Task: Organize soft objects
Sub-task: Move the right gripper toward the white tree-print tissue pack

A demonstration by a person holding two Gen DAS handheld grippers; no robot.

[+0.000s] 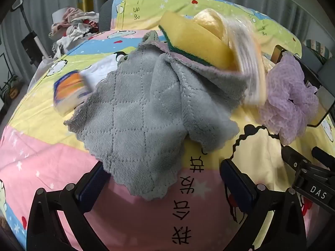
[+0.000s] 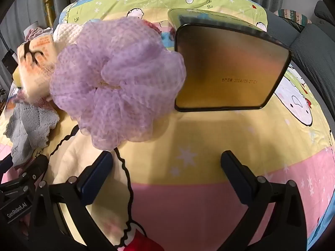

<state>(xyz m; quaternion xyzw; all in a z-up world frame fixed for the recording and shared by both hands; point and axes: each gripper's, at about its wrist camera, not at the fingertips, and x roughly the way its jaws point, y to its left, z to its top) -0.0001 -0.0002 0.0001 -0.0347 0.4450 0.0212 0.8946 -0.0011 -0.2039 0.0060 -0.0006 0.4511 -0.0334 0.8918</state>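
Observation:
On the cartoon-print bedsheet [image 1: 41, 156] a grey quilted cloth [image 1: 146, 108] lies crumpled in the middle of the left wrist view. Its near corner reaches between the wide-apart fingers of my left gripper [image 1: 164, 177], which is open and does not touch it. A yellow sponge with a green side [image 1: 194, 41] and a cream towel [image 1: 240, 48] rest on the cloth's far end. A purple mesh pouf [image 2: 117, 79] sits just beyond my open right gripper [image 2: 167, 167], nearer its left finger. Right of the pouf stands an open golden tin [image 2: 230, 67] with nothing visible inside.
A tissue pack [image 1: 69, 90] lies left of the grey cloth. A heap of clothes [image 1: 77, 25] is piled beyond the bed's far left. A grey padded seat [image 2: 309, 35] borders the bed behind the tin. Bare sheet lies in front of the tin.

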